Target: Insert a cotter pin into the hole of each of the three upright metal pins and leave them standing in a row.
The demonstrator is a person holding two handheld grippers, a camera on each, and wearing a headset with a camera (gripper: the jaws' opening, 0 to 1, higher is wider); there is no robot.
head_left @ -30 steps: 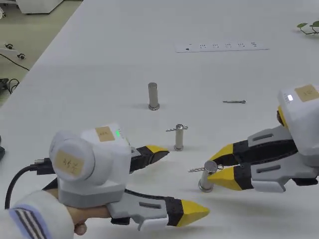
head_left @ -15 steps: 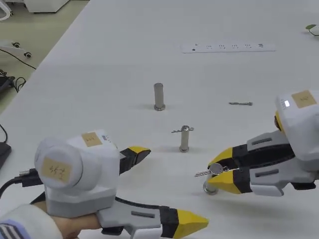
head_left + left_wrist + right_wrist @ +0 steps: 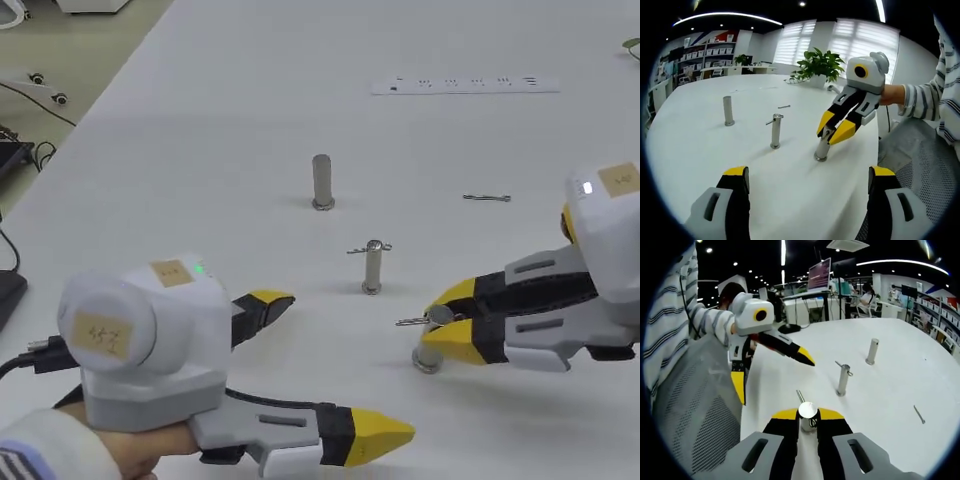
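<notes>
Yellow-tipped jaws of right gripper clenched on head of nearest short steel pin; thin cotter pin sticks out of its hole toward left. Jaws of left gripper spread wide, grasping nothing, above white tabletop left of that pin. middle steel pin upright, second cotter pin through its top. far steel pin upright beyond. loose cotter pin flat on tabletop, well right of far pin. white power strip farther back.
</notes>
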